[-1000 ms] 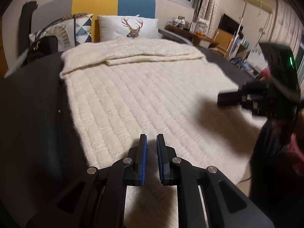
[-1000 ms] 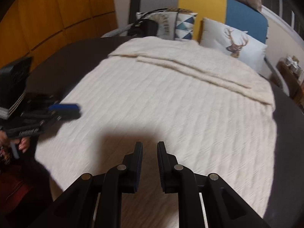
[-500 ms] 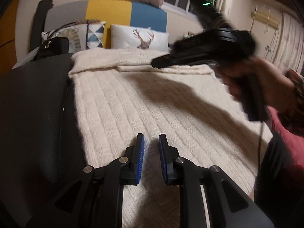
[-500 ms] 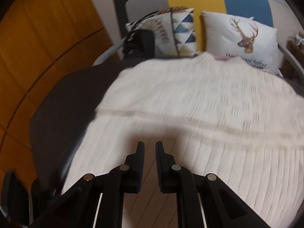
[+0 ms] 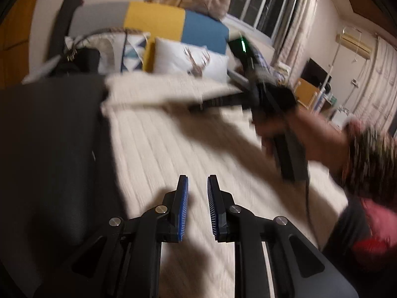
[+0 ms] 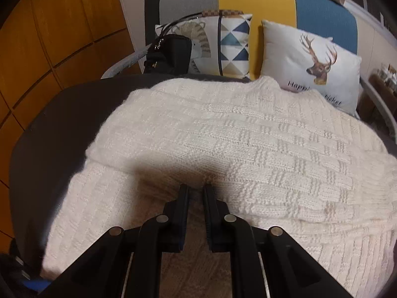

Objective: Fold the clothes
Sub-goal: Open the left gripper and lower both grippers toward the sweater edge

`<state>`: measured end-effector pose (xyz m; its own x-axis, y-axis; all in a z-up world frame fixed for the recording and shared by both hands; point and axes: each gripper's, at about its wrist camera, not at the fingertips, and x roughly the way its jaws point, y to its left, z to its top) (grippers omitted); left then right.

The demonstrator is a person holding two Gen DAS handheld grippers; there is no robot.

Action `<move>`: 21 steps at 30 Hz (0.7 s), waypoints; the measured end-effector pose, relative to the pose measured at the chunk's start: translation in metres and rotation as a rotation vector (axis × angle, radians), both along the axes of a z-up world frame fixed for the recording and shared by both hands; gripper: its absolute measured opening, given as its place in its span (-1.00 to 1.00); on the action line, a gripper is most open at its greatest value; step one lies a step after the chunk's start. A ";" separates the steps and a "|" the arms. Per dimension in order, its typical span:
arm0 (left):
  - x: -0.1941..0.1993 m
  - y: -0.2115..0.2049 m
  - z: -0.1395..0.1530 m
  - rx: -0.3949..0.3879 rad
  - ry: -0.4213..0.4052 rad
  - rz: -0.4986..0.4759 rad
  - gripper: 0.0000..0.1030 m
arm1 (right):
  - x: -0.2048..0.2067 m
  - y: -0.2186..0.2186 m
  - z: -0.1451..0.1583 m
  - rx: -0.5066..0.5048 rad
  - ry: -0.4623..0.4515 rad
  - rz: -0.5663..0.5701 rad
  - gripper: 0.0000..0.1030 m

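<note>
A cream knit sweater (image 6: 248,136) lies spread on a dark bed cover (image 6: 49,129). Its far part is folded over, and the fold's edge runs across the middle of the right wrist view. My right gripper (image 6: 196,186) points down at that edge, its jaws a narrow gap apart, the tips in shadow with nothing plainly pinched. In the blurred left wrist view the right gripper (image 5: 198,105) reaches over the sweater (image 5: 173,149), held by a hand (image 5: 305,134). My left gripper (image 5: 197,177) hovers above the sweater's near left part, jaws slightly apart with nothing between them.
At the head of the bed stand a deer pillow (image 6: 315,64), a triangle-pattern pillow (image 6: 223,44), a black handbag (image 6: 171,54) and a yellow and blue headboard (image 6: 273,2). Wooden panels (image 6: 49,37) line the left. A window (image 5: 263,2) and furniture (image 5: 310,92) are at the right.
The right gripper swept from the sweater's near side across to its folded far part. The left gripper shifted a little and its view tilted, with its jaws slightly wider.
</note>
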<state>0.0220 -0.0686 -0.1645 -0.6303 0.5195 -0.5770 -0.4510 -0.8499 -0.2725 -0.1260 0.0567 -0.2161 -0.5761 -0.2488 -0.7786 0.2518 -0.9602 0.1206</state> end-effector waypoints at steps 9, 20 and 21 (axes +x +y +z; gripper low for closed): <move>-0.128 0.020 0.019 -0.148 -0.031 0.111 -0.54 | 0.022 0.021 0.024 -0.027 0.068 -0.027 -0.55; -0.174 0.020 -0.027 0.041 -0.190 0.090 -0.53 | 0.007 -0.014 0.003 0.231 0.058 0.145 -0.54; -0.175 0.016 -0.029 0.073 -0.199 0.090 -0.53 | 0.004 -0.013 0.002 0.227 0.057 0.142 -0.57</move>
<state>-0.1528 -0.0530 -0.1937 -0.5536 0.5107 -0.6578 -0.3050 -0.8593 -0.4105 -0.1217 0.0433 -0.2141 -0.5925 -0.1527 -0.7910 0.3861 -0.9156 -0.1125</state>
